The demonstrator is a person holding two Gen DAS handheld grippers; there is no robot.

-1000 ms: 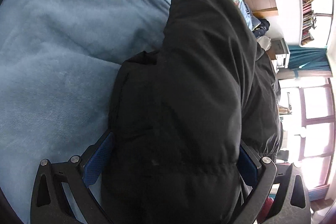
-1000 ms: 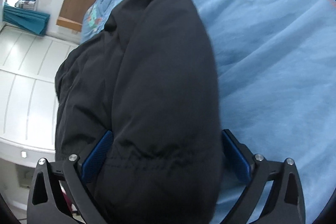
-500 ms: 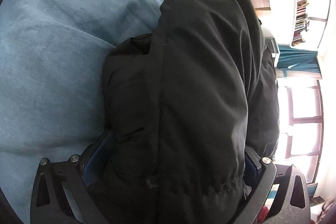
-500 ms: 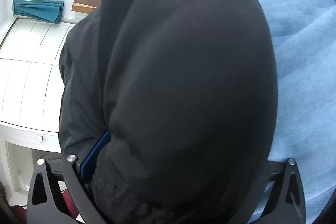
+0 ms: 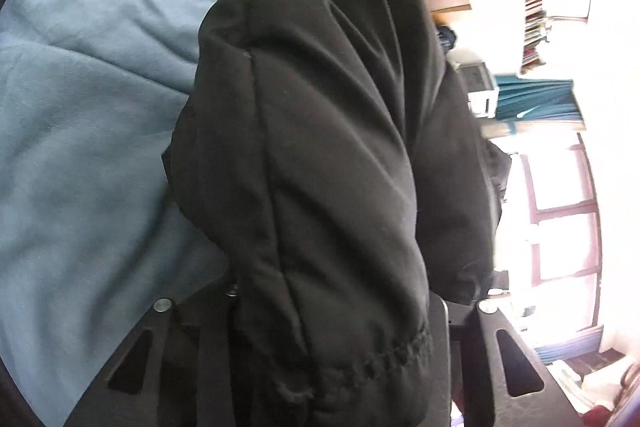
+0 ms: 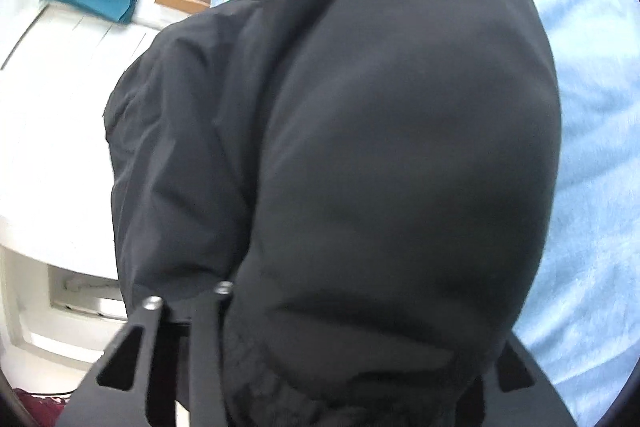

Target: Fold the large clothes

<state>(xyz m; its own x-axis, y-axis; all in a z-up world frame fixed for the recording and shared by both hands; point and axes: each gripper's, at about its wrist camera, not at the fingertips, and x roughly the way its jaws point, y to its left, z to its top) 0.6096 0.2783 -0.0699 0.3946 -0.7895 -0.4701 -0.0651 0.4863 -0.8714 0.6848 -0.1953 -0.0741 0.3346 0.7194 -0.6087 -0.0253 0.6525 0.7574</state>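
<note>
We have the black puffer jacket [image 5: 320, 155] bunched on the blue bed cover [image 5: 80, 147], and it fills most of both wrist views. Our left gripper [image 5: 336, 339] has its jaws closing on the jacket's gathered, elastic hem, and padded cloth is packed between them. Our right gripper [image 6: 360, 355] is closing likewise, with another thick roll of the jacket [image 6: 400, 147] swelling up between its jaws and hiding the far finger. Relative to the jacket, the bed cover lies outward of each gripper, while the white cabinet [image 6: 52, 147] and the bright window [image 5: 560, 227] lie beyond its hanging side. We judge the fold barely begun: both edges are gripped, but the jacket is still lumpy, not laid flat or doubled over.
</note>
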